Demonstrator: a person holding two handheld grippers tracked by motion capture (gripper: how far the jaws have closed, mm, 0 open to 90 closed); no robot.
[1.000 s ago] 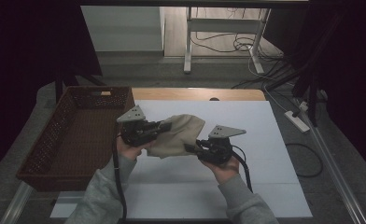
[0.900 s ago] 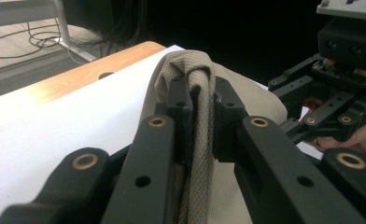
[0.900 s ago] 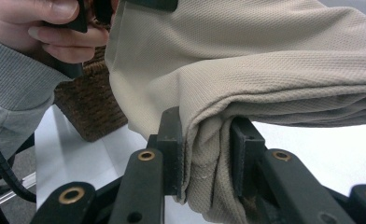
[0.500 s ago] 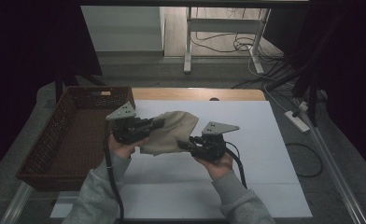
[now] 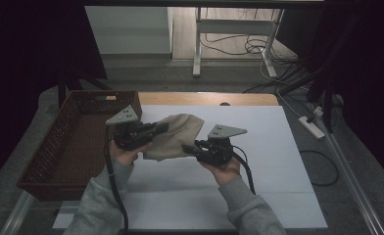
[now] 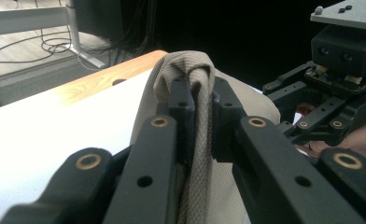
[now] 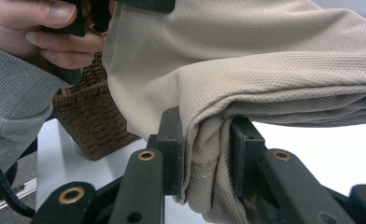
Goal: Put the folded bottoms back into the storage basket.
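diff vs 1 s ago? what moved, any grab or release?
Both grippers carried the beige cloth left, toward the wicker basket. The left gripper now sits beside the basket's near corner, and the right gripper followed it left. No grab or release: both stay shut on the cloth, held up off the white table. The basket didn't move.

Right gripper (image 7: 204, 154) pinches beige cloth (image 7: 265, 70) beside wicker basket (image 7: 95, 126)

Lab-type recording room: white worktop (image 5: 258, 196), floor cables (image 5: 239, 46), power strip (image 5: 311, 127), dark screens around.
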